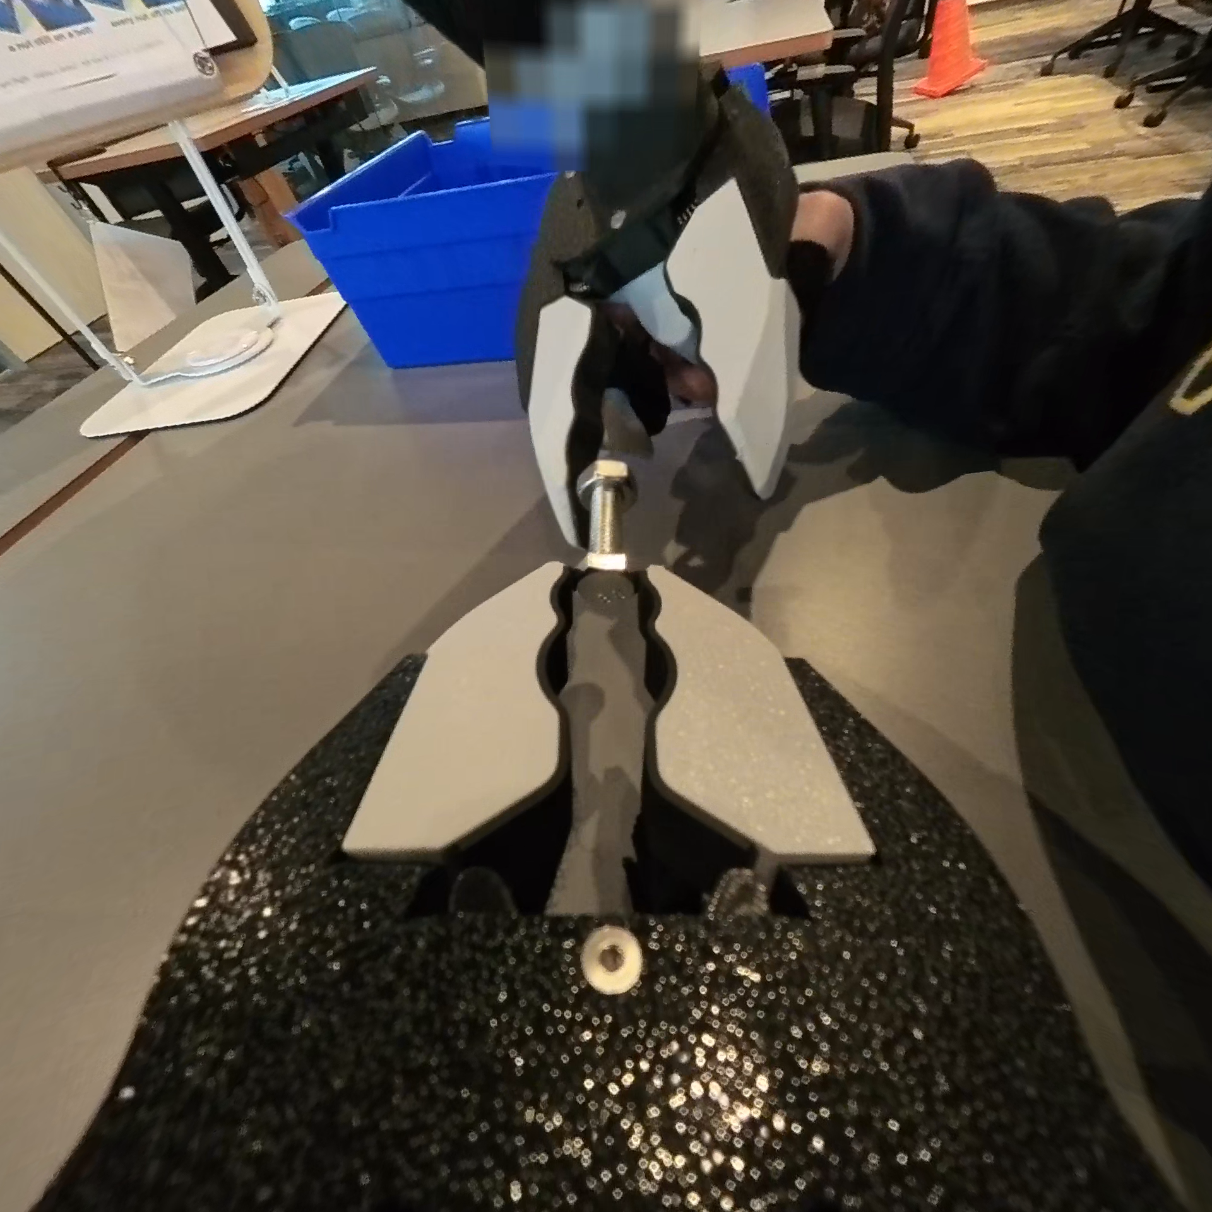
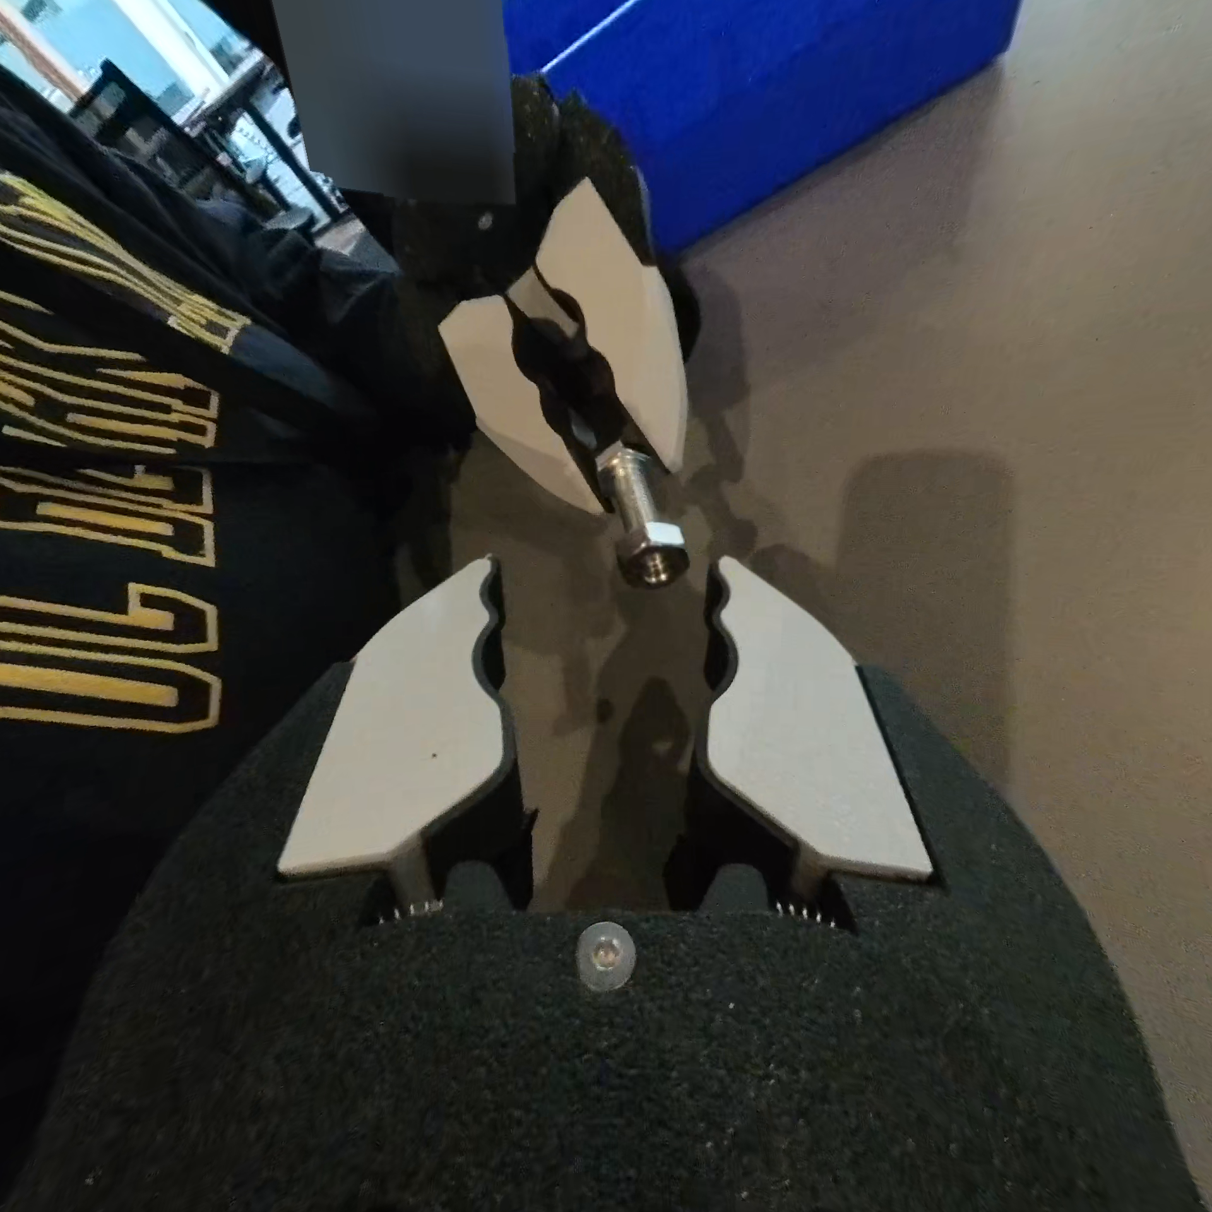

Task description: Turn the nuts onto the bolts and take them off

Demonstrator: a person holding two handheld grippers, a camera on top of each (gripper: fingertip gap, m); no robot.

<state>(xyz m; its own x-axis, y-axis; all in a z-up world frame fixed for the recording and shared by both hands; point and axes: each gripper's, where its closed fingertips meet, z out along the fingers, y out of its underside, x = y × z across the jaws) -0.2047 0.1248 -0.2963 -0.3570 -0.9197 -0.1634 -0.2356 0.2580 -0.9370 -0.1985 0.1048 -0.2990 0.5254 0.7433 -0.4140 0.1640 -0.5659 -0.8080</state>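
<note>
My left gripper [image 1: 606, 577] is shut on the head of a silver bolt [image 1: 605, 525] and holds it above the grey table [image 1: 262, 623]. A hex nut [image 1: 606, 485] sits on the bolt's threaded far end. My right gripper [image 1: 666, 511] faces it with its jaws open, and its one finger [image 1: 557, 406] is close beside the nut. In the right wrist view my right gripper [image 2: 603, 567] is open, and the nut [image 2: 652, 547] hangs just ahead of the fingertips, ungripped. The left gripper [image 2: 626, 479] holds the bolt [image 2: 633, 498] pointing toward me.
A blue plastic bin [image 1: 426, 262] stands on the table behind the grippers; it also shows in the right wrist view [image 2: 754, 118]. A white stand base [image 1: 216, 367] lies at the far left. A person's dark sleeve [image 1: 951, 315] and dark sweatshirt [image 2: 131, 492] fill one side. My left and right fingertips are right by each other.
</note>
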